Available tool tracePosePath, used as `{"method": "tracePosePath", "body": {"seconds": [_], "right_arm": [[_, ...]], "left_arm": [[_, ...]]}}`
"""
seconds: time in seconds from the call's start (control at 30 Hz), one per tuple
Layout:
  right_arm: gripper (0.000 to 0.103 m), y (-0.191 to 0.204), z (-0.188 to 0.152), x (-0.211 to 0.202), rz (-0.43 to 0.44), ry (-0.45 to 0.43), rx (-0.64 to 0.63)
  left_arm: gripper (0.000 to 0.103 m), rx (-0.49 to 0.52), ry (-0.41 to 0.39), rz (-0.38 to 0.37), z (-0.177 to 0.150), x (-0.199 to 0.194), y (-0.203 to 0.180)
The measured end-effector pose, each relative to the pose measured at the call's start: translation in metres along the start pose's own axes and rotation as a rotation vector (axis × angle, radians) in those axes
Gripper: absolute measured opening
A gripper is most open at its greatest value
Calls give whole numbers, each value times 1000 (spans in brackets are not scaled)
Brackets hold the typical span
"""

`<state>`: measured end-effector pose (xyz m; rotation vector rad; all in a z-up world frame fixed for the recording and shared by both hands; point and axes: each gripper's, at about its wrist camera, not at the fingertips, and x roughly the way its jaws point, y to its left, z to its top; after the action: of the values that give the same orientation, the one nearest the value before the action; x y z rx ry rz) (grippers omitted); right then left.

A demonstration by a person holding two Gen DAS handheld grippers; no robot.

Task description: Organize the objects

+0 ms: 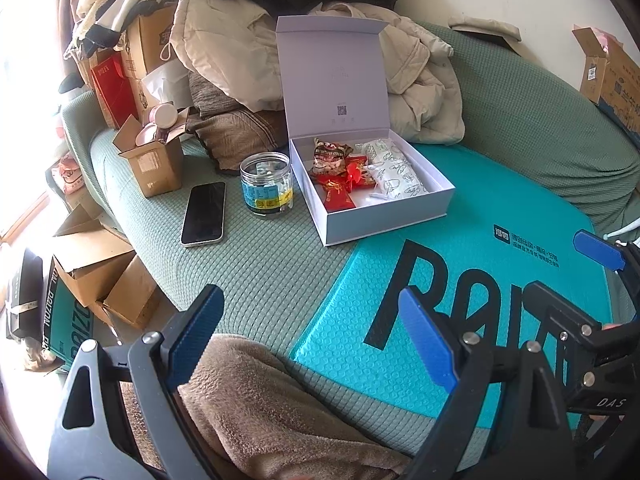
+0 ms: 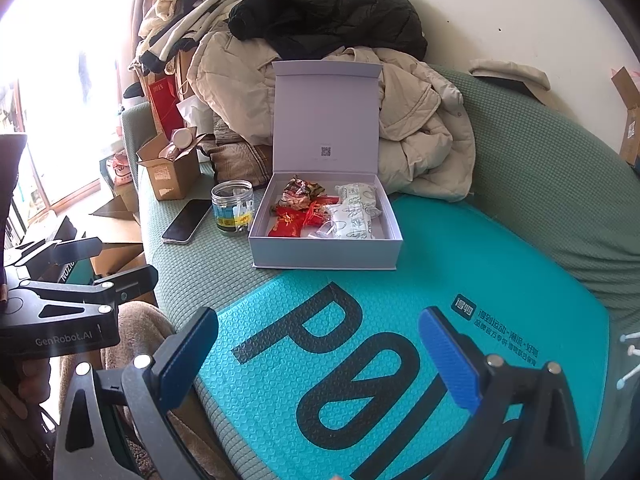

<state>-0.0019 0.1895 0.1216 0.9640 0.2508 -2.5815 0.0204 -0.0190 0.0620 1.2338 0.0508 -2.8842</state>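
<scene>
A white gift box (image 1: 384, 222) (image 2: 320, 254) stands open on the green sofa, lid upright. Inside lie red snack packets (image 1: 340, 184) (image 2: 294, 216) and white patterned pouches (image 1: 394, 172) (image 2: 356, 210). A clear plastic jar (image 1: 267, 186) (image 2: 233, 208) stands left of the box, and a black phone (image 1: 204, 214) (image 2: 187, 221) lies left of the jar. My left gripper (image 1: 312, 340) is open and empty, well short of the box. My right gripper (image 2: 320, 356) is open and empty above a teal padded mailer (image 1: 460, 264) (image 2: 360, 340).
Coats and clothes (image 1: 240, 48) (image 2: 312, 28) are piled behind the box. A small open carton (image 1: 154, 160) (image 2: 170, 170) sits at the sofa's left end. More cartons (image 1: 96, 272) lie on the floor at left. A tan blanket (image 1: 272, 412) lies under my left gripper.
</scene>
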Motion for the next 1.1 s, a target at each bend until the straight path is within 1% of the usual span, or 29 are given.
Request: {"method": "tracePosePath", "body": {"seconds": [1.1], "right_arm": [[101,2,-1,6,1,21,-8]], "left_arm": [[89,2,29,-4,-5,6,3]]}}
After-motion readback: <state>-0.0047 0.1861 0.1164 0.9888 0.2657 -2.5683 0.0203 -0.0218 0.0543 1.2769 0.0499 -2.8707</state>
